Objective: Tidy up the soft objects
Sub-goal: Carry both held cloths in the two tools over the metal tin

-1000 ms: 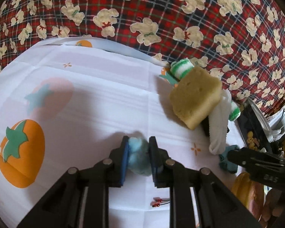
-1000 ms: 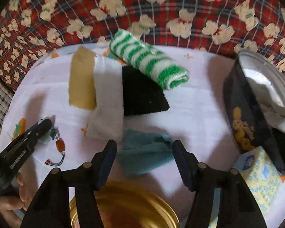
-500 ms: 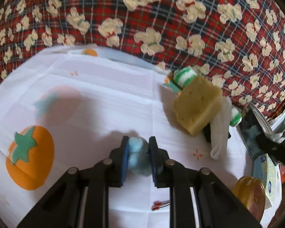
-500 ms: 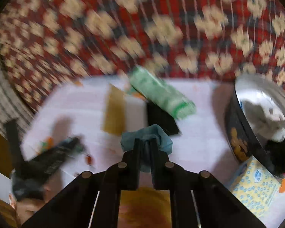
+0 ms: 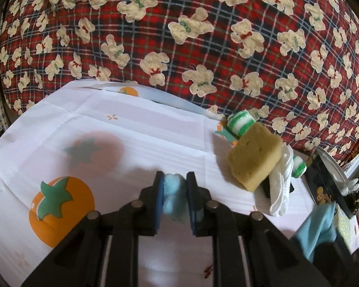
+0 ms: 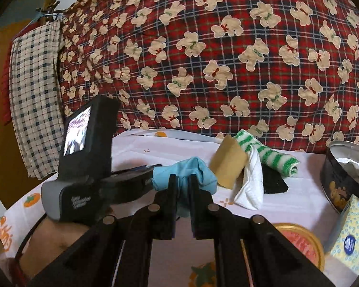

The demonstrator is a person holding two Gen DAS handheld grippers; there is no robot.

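My left gripper is shut on a light blue fluffy ball held over the white fruit-print cloth. My right gripper is shut on a blue cloth, lifted above the table; the cloth also shows at the right in the left wrist view. A yellow sponge, a white cloth, a black cloth and a green striped rolled towel lie piled together at the back right.
A dark round tin holding white cloth stands at the right, a yellow tissue pack beside it, a gold lid in front. A red plaid teddy-bear blanket rises behind the table. The left gripper's body is left of my right gripper.
My right gripper closed on the blue cloth and lifted it off the table. My left gripper stayed shut on the blue ball and rose a little.
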